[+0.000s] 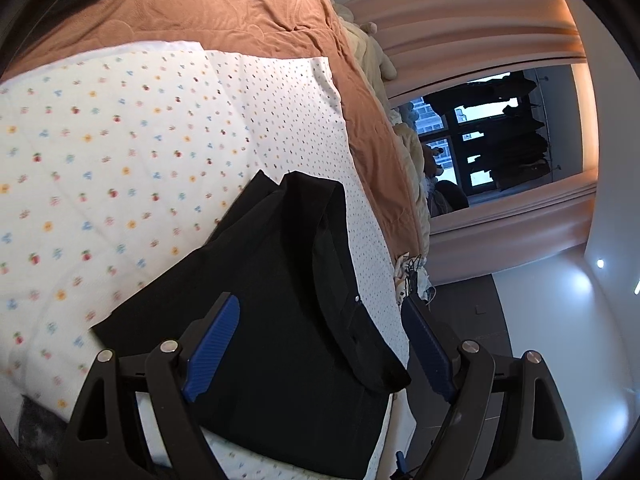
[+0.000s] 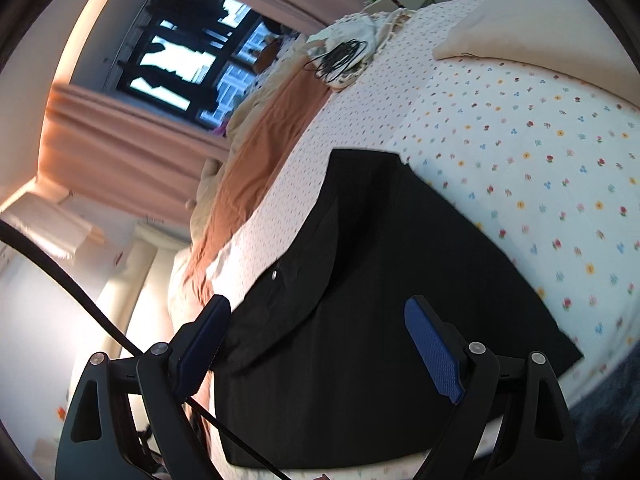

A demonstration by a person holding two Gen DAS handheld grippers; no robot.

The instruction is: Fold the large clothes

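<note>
A black garment (image 1: 280, 300) lies folded on the flower-print sheet (image 1: 100, 168) of a bed; its waistband with a small metal button (image 1: 357, 298) faces the bed's edge. My left gripper (image 1: 320, 312) hovers over it, jaws wide apart, blue pads (image 1: 216, 344) off the cloth and nothing between them. In the right wrist view the same black garment (image 2: 380, 300) and its button (image 2: 274, 275) lie below my right gripper (image 2: 318, 312). Its jaws also stand open and free of the fabric, with blue pads (image 2: 434, 352) showing on both sides.
An orange-brown blanket (image 1: 224, 4) covers the far part of the bed. A tangle of black cable (image 2: 340, 58) rests on a pale cloth at the bed's edge, a cream pillow (image 2: 540, 24) beside it. Pink curtains (image 1: 472, 20) frame a dark window (image 1: 492, 136).
</note>
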